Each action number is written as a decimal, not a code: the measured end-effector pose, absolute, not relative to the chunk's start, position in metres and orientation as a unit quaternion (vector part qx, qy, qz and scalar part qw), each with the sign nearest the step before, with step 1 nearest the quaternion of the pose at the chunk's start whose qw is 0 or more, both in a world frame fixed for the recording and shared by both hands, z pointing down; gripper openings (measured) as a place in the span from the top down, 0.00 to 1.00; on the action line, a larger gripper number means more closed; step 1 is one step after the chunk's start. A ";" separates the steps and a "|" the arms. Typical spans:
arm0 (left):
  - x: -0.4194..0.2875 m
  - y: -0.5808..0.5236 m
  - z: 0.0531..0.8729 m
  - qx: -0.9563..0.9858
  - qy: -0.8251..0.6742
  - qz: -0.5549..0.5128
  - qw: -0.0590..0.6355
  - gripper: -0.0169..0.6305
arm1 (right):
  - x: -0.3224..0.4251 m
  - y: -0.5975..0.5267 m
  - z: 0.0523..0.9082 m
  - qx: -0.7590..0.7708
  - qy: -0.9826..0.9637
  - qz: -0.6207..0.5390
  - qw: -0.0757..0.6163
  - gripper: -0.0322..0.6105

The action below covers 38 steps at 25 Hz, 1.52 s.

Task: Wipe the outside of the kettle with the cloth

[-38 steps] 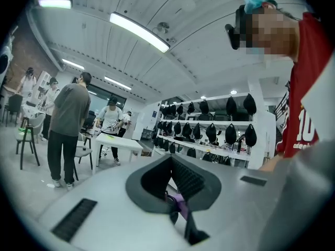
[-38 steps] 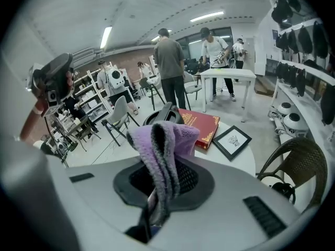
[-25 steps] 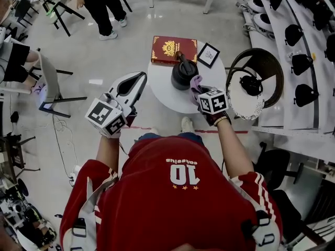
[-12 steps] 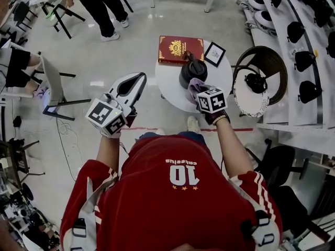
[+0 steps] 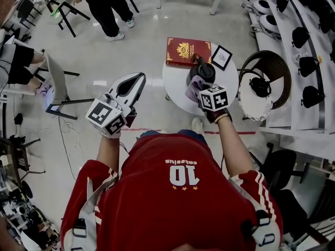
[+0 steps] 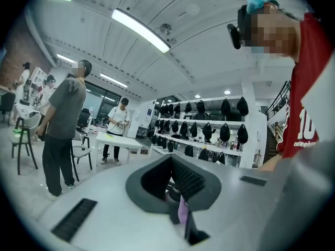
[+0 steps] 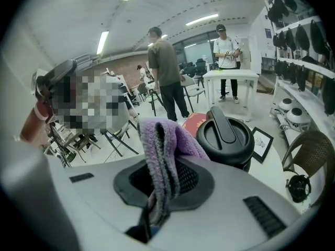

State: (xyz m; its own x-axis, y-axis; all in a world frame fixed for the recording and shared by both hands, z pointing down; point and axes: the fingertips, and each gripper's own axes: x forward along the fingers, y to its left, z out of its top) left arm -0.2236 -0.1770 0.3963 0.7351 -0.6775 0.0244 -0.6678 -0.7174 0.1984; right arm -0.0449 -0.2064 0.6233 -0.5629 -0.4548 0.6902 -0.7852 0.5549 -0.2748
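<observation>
Right tool (image 7: 159, 184) clamped on the purple cloth (image 7: 163, 145), held against the near side of the black kettle (image 5: 202, 71).

The right tool's jaws are pressed together on a fold of the cloth, which stands up out of them and leans over to the kettle's lid edge; whether it actually touches the kettle's wall cannot be told. The kettle stands upright with its lid on, on a small round white desk (image 5: 177, 95). On the far side of the kettle a red book (image 5: 187, 50) overhangs the desk edge, and a small framed picture (image 5: 221, 57) lies beside the book. The left tool (image 5: 137, 81) is well to the left of the kettle, off the desk and over the floor, its jaws brought together on nothing.
</observation>
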 end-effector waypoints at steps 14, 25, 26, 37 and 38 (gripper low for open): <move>-0.247 -0.152 0.392 0.923 -0.372 -0.038 0.096 0.96 | -0.070 -0.199 0.595 0.371 -0.850 0.262 0.266 0.88; -0.226 -0.136 0.393 0.927 -0.359 -0.035 0.102 0.96 | -0.044 -0.178 0.559 0.394 -0.861 0.225 0.231 0.88; -0.222 -0.137 0.394 0.927 -0.359 -0.037 0.103 0.96 | -0.040 -0.179 0.555 0.393 -0.863 0.219 0.228 0.88; -0.174 -0.162 0.391 0.920 -0.378 -0.043 0.093 0.96 | 0.017 -0.212 0.486 0.380 -0.899 0.156 0.156 0.88; -0.166 -0.164 0.391 0.919 -0.380 -0.040 0.092 0.96 | 0.023 -0.216 0.482 0.375 -0.902 0.152 0.151 0.88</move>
